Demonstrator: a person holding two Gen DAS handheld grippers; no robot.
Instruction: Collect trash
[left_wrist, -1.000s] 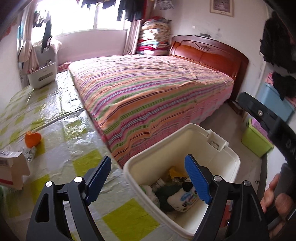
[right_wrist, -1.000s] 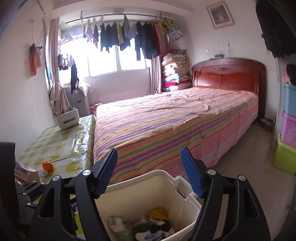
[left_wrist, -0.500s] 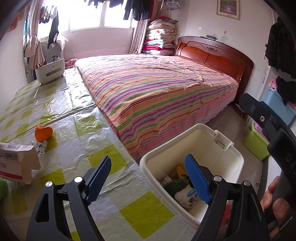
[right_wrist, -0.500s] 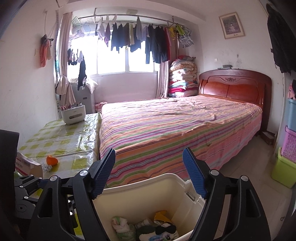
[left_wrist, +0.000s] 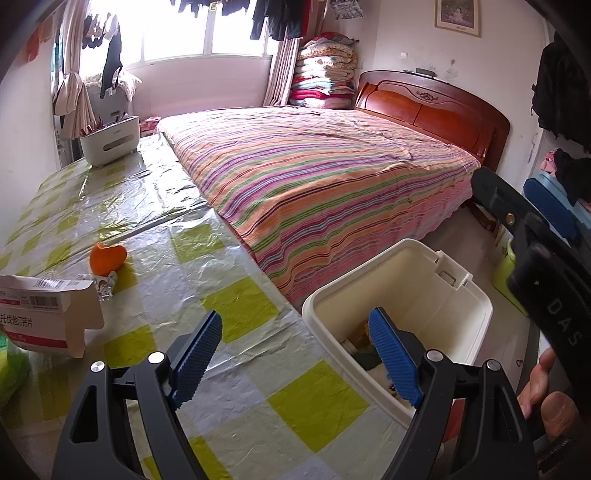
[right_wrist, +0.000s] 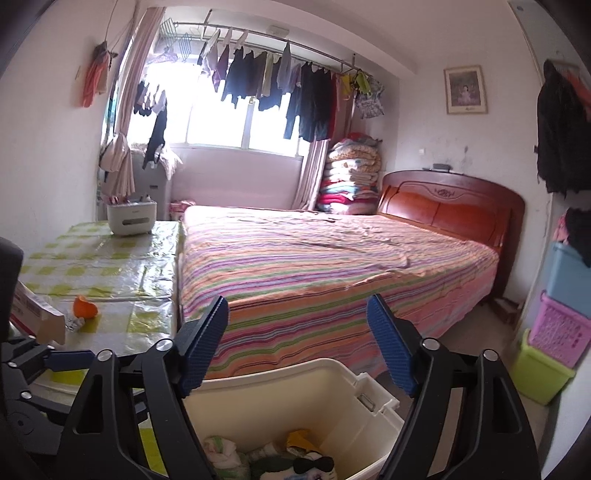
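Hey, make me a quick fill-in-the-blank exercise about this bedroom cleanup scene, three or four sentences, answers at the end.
1. The orange peel lies on the ____, beside the cardboard box.
2. The white bin stands on the floor and already holds some ____.
3. The left gripper has ____ between its jaws.
4. The bed is covered with a ____ sheet.

Answers: table; trash; nothing; striped

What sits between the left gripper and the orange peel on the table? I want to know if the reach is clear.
Nothing visible does. The left gripper is open and empty over bare checked tablecloth, and the orange peel lies beyond it to the left. The opened carton and a small crumpled wrapper lie beside that line, not across it.
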